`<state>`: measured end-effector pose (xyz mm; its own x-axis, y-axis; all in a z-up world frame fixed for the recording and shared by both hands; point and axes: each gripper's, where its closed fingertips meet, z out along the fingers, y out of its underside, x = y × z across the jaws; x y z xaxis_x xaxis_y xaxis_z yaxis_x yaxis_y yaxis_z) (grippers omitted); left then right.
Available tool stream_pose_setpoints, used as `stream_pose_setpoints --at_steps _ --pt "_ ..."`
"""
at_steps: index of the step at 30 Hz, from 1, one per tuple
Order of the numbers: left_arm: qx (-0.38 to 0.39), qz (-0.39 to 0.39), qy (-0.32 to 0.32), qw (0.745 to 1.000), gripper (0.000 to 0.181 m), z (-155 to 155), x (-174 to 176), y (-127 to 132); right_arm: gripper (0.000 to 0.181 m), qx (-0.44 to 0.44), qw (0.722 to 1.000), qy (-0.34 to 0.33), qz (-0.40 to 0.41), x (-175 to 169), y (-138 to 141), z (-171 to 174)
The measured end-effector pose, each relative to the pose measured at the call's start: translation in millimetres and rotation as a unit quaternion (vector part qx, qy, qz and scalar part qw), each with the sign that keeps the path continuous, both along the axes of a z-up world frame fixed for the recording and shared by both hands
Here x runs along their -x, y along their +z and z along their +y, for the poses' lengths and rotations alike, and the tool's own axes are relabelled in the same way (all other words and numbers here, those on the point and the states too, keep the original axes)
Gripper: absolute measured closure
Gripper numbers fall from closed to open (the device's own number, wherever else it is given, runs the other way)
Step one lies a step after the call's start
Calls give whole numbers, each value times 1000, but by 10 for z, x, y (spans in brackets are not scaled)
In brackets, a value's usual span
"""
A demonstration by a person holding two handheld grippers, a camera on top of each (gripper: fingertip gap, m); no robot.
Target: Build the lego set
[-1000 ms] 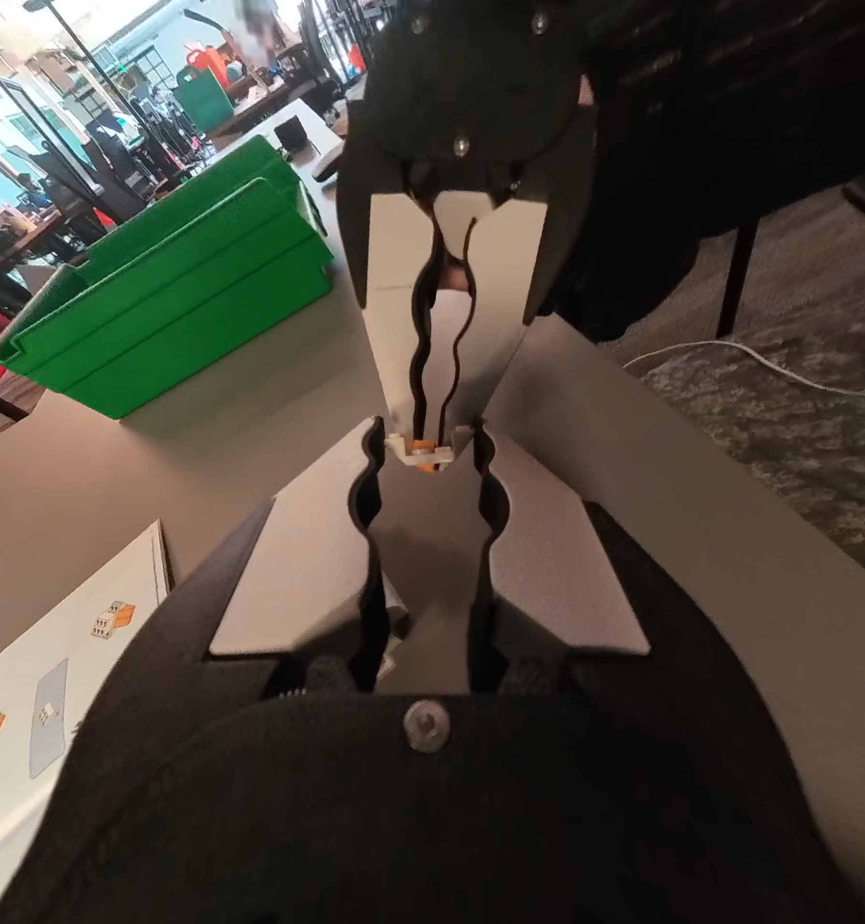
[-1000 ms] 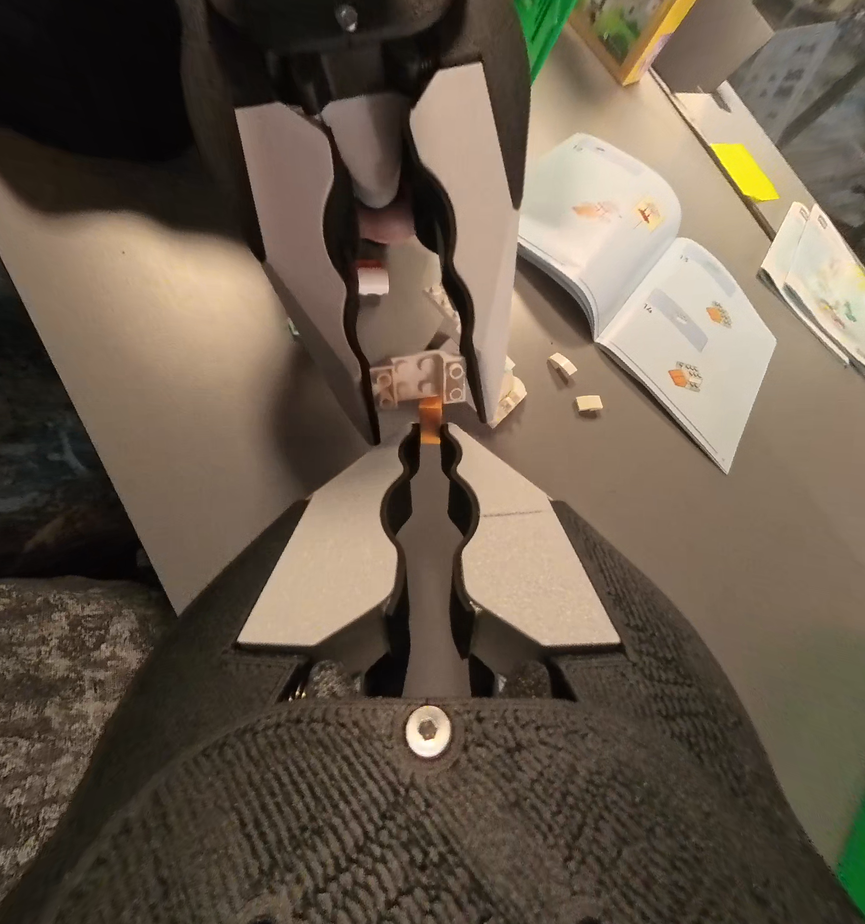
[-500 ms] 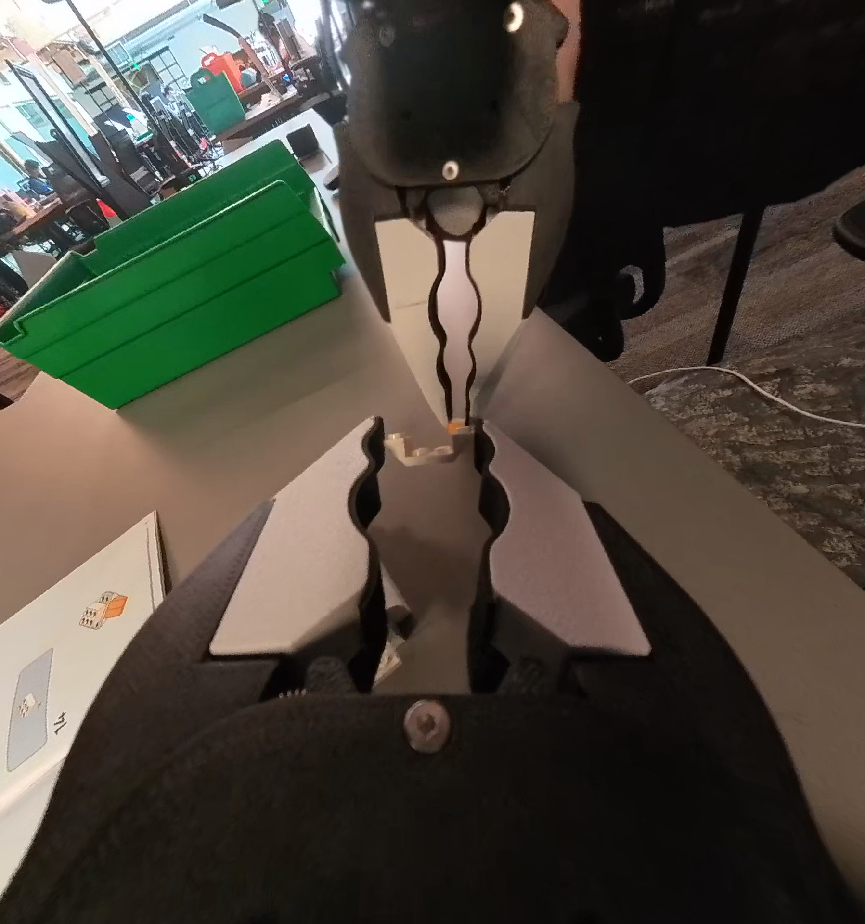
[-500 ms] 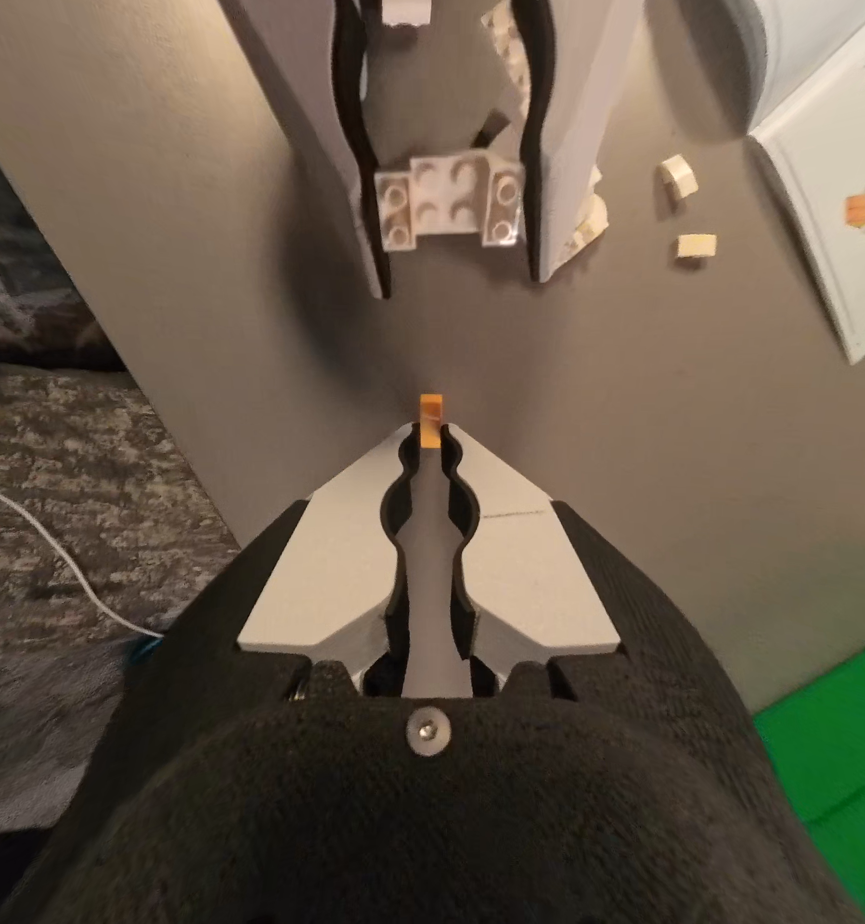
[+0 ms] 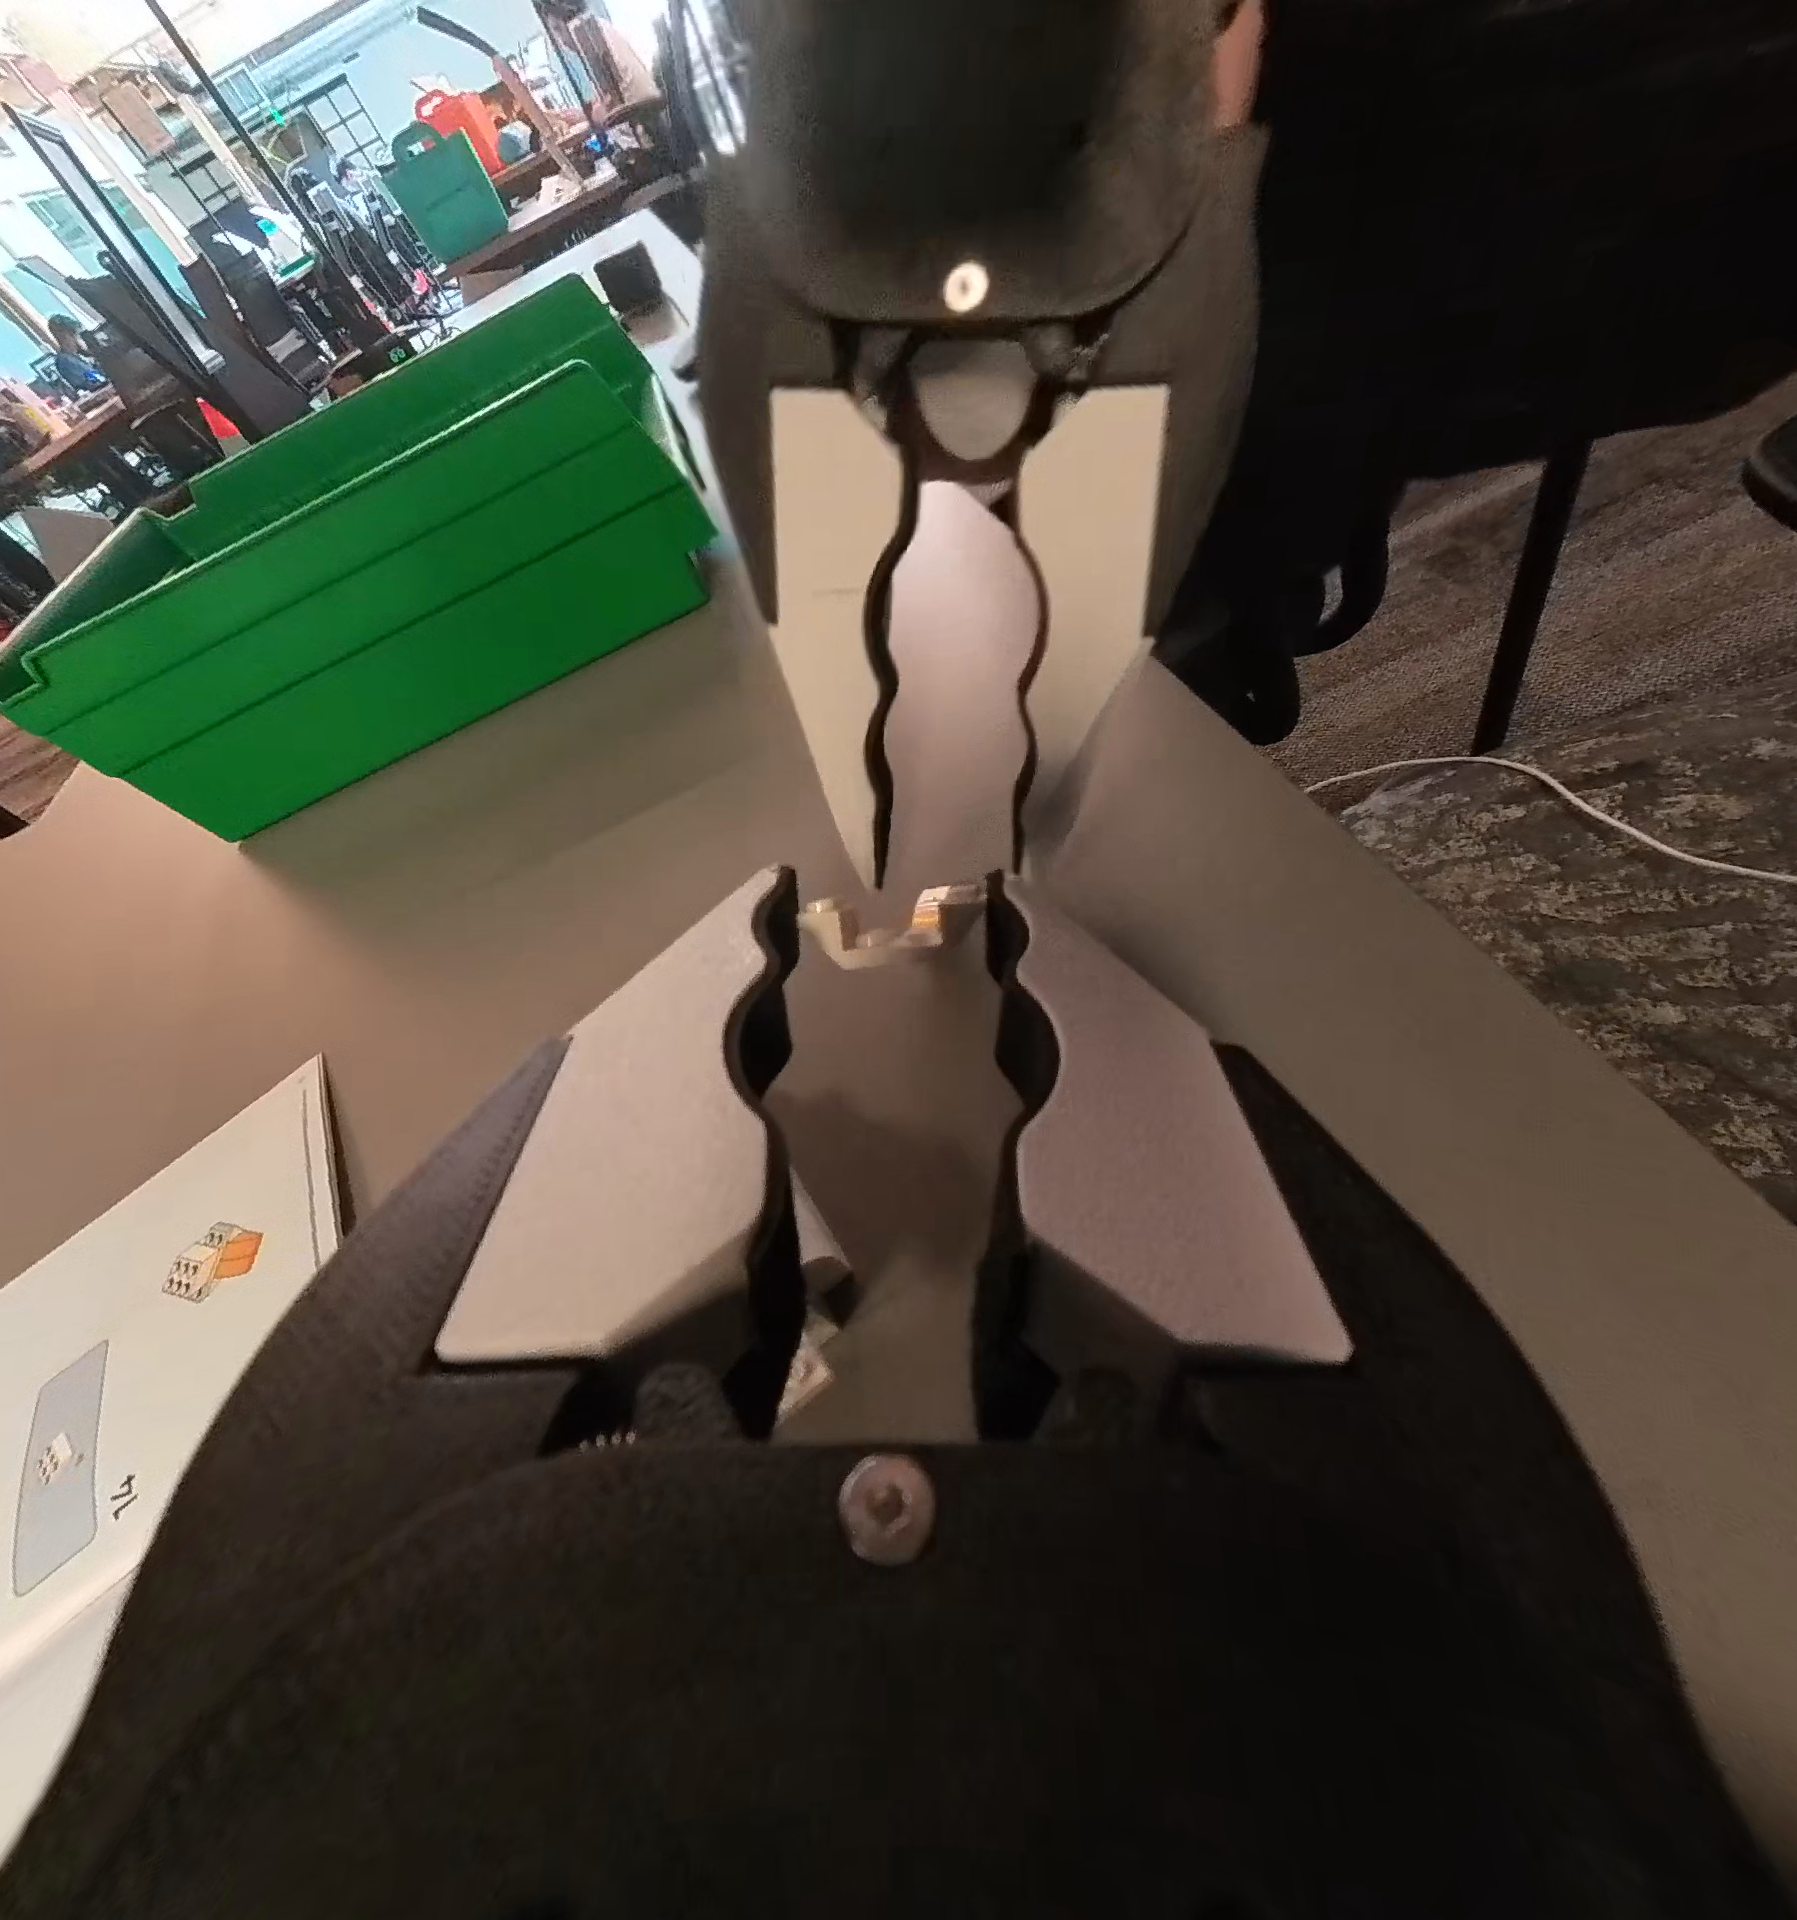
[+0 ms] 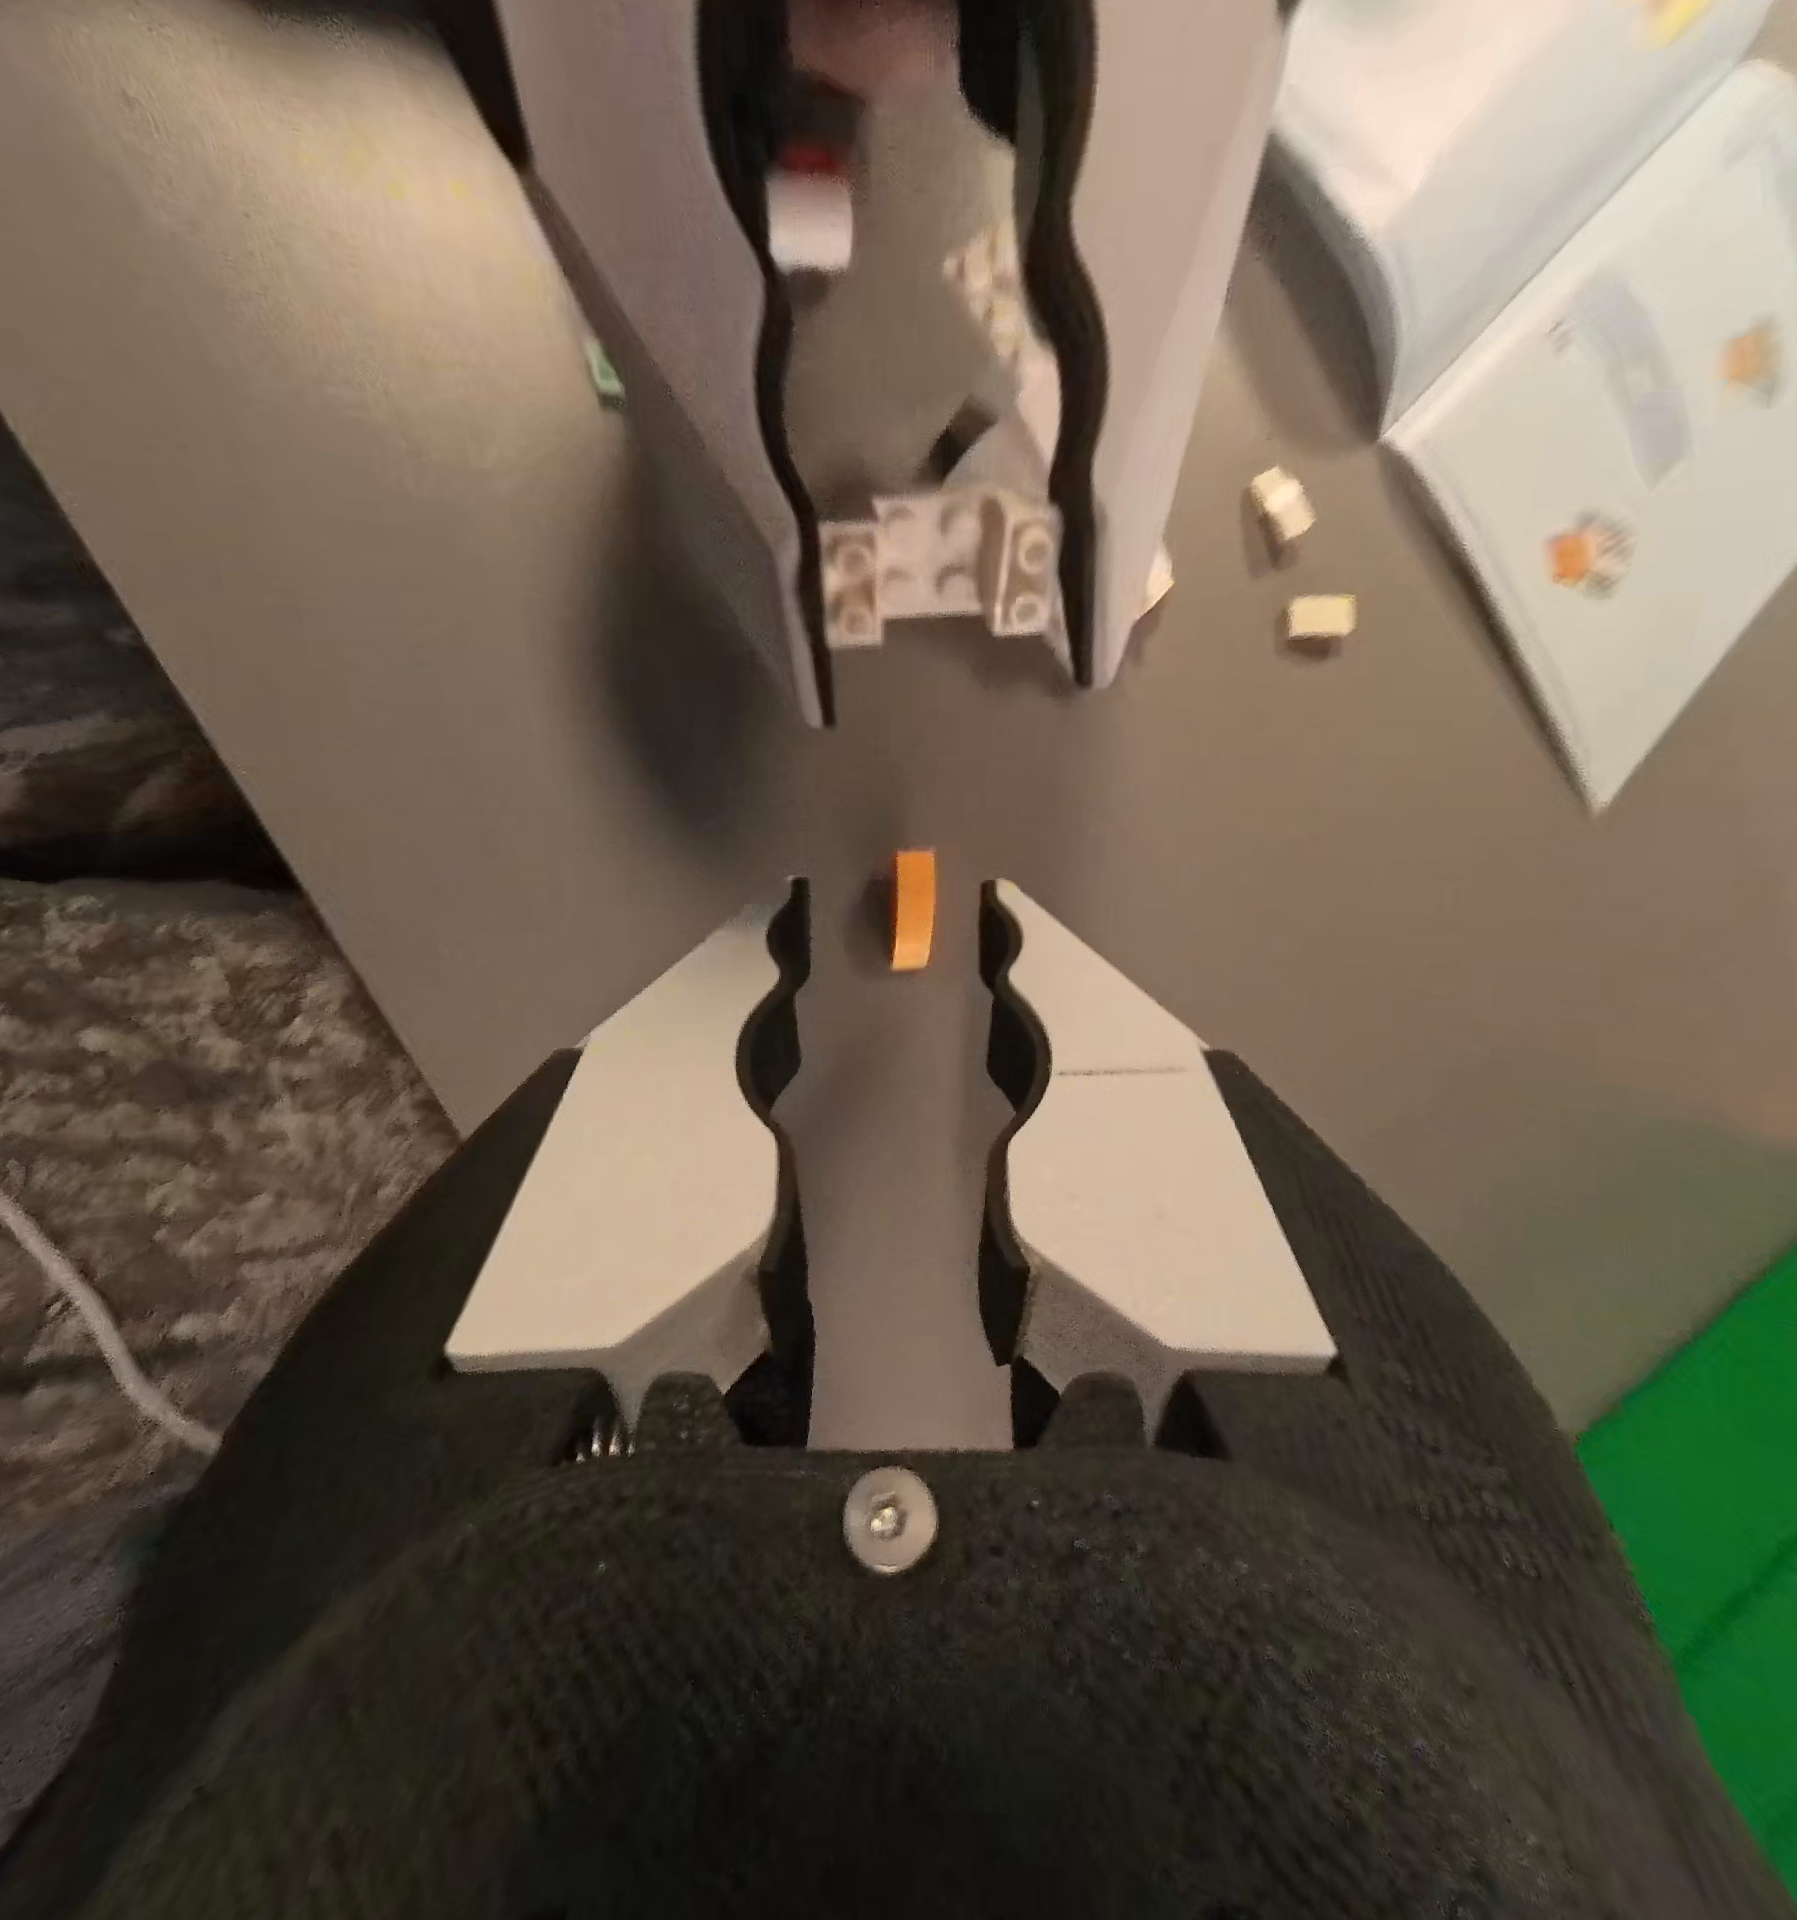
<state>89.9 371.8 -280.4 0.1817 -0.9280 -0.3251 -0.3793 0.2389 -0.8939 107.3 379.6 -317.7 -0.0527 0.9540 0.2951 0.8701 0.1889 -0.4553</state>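
My left gripper (image 5: 892, 902) is shut on a white studded lego piece (image 5: 886, 927), gripped by its two ends at the fingertips and held above the grey table (image 5: 302, 935). The right wrist view shows this gripper (image 6: 948, 691) and the white piece (image 6: 941, 566) at the top, studs facing the camera. My right gripper (image 6: 895, 891) is open, a short way from the white piece. A small orange piece (image 6: 913, 909) sits loose in the gap between its tips, touching neither finger. I cannot tell whether it lies on the table or is in the air.
Stacked green trays (image 5: 354, 582) stand at the far left. An open instruction booklet (image 6: 1600, 468) lies to the right, with two small cream pieces (image 6: 1283, 504) beside it. The table edge runs close on the left, over carpet with a white cable (image 6: 94, 1351).
My right gripper pulled back from the white piece with the orange piece, then opened and let the orange piece go. My left gripper kept its hold on the white piece.
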Motion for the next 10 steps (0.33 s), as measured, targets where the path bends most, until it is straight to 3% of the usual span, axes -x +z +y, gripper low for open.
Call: stream_pose_setpoints --at_steps 1,4,6,10 --pt "1 0 4 1000 146 12 2 1 150 -23 999 3 22 47 45 -5" --pt "16 2 16 1000 146 49 14 -10 150 -98 991 19 89 191 173 -50" --pt "38 5 21 999 146 54 18 -29 150 -123 988 26 92 194 149 -102" --pt "71 50 25 996 146 36 -6 -164 150 -97 991 -11 95 61 49 -126"
